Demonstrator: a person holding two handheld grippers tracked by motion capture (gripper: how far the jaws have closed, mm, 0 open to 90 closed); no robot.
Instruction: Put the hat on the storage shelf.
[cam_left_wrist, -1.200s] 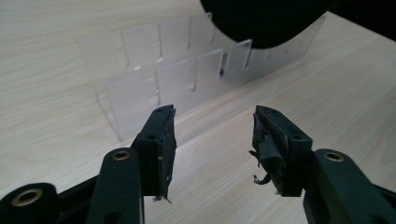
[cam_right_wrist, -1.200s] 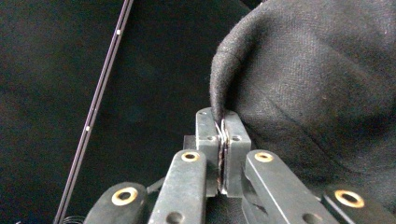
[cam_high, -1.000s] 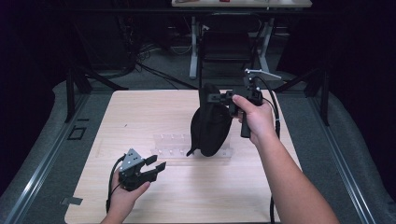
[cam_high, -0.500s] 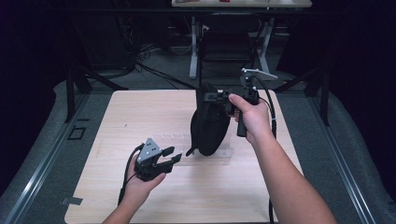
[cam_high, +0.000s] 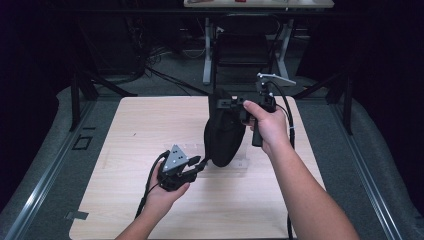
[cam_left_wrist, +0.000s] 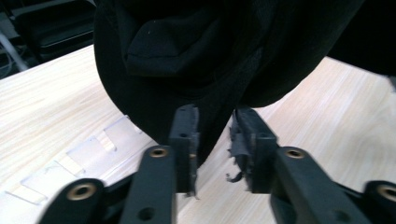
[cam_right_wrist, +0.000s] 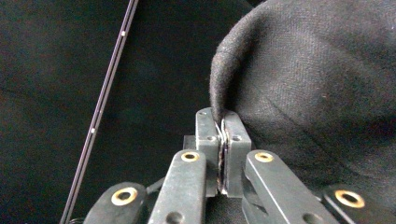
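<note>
black cloth bag (cam_high: 223, 137) hangs over the table (cam_high: 125, 130), pinched at its top edge by the right gripper (cam_high: 223, 103).

in the right gripper view the jaws are clamped tight on the bag's hem (cam_right_wrist: 219, 109). the left gripper (cam_high: 202, 161) sits low at the bag's bottom tip, jaws apart with the fabric's lowest point between them, perhaps brushing one pad; contact is hard to judge. clear plastic strips (cam_left_wrist: 93, 149) lie flat on the wood beneath.
</note>
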